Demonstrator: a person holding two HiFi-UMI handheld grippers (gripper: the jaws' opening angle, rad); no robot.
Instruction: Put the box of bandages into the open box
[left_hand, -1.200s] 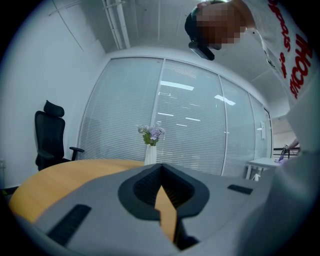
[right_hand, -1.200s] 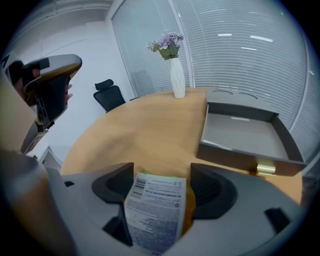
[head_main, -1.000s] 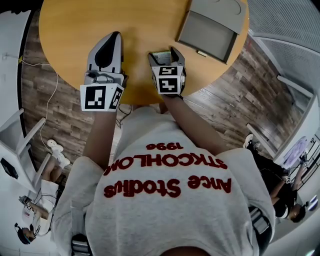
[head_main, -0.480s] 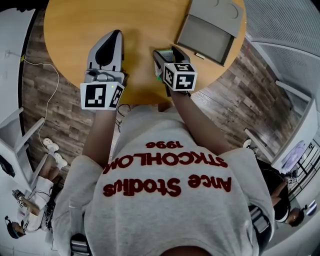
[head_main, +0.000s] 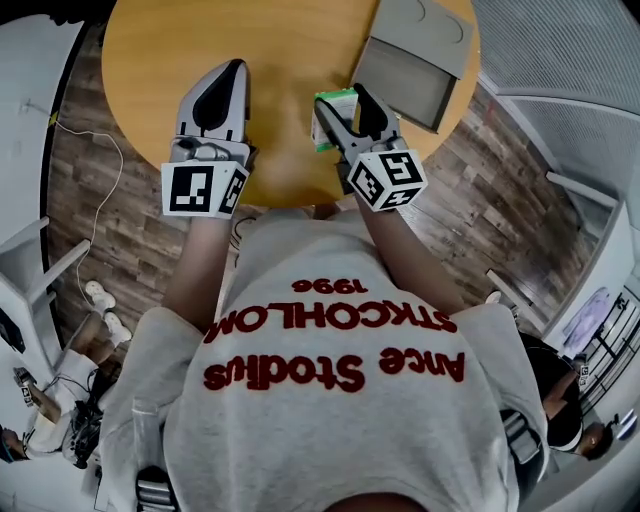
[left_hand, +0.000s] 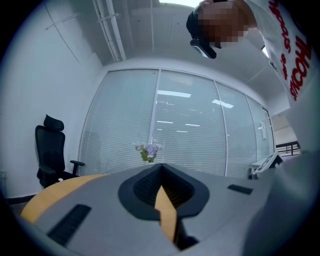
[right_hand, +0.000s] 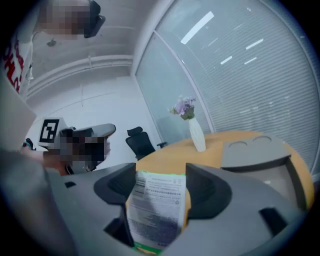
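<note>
The box of bandages (head_main: 330, 112), white with green edges and printed text, hangs above the round wooden table (head_main: 270, 45). My right gripper (head_main: 338, 108) is shut on it, and its jaws have just been closing a little around it. In the right gripper view the box of bandages (right_hand: 157, 207) stands between the dark pads. The open box (head_main: 405, 75) is grey, with its lid folded back, and lies beyond and right of the right gripper. My left gripper (head_main: 232, 72) hovers over the table's near left, jaws together and nothing in them.
A white vase with flowers (right_hand: 196, 132) stands on the table's far side, left of the grey open box (right_hand: 255, 152). A black office chair (left_hand: 50, 150) sits beyond the table. Glass walls with blinds surround the room. The wood floor shows around the table's edge.
The right gripper has lifted the bandage box off the table, carried it up and right toward the grey box, and tipped more level. The left gripper has risen slightly.
</note>
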